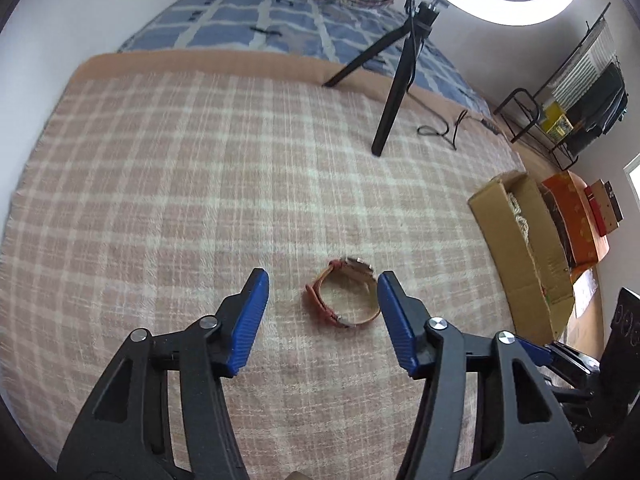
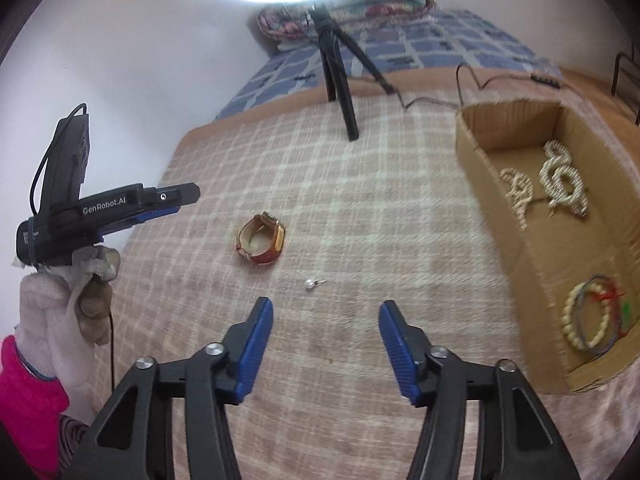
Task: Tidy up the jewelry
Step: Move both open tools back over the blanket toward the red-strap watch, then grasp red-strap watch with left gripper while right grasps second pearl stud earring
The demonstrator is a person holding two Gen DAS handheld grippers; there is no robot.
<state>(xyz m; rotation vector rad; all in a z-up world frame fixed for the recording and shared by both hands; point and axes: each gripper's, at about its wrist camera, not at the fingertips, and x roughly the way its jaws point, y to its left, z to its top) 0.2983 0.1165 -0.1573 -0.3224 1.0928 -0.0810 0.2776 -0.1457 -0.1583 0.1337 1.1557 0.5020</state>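
A watch (image 1: pixel 344 296) with a red-brown strap and gold case lies on the pink checked blanket (image 1: pixel 200 184). It sits just ahead of my left gripper (image 1: pixel 322 278), between the blue fingertips and close to the right one; the pads do not touch it, so the gripper is open. In the right wrist view the same watch (image 2: pixel 262 240) lies ahead to the left, and a small pearl earring (image 2: pixel 310 284) rests just beyond my right gripper (image 2: pixel 325 305). That gripper is open, with nothing between its fingers. A cardboard box (image 2: pixel 480 152) on the right holds pearl necklaces (image 2: pixel 560 184) and bead bracelets (image 2: pixel 592 316).
A ring light on a black tripod (image 2: pixel 340 92) stands at the back of the blanket, its cable (image 2: pixel 464 80) trailing behind the box. A gloved hand (image 2: pixel 92 280) with a pink sleeve holds the left tool at the left. The cardboard box (image 1: pixel 520 248) sits at the blanket's right edge.
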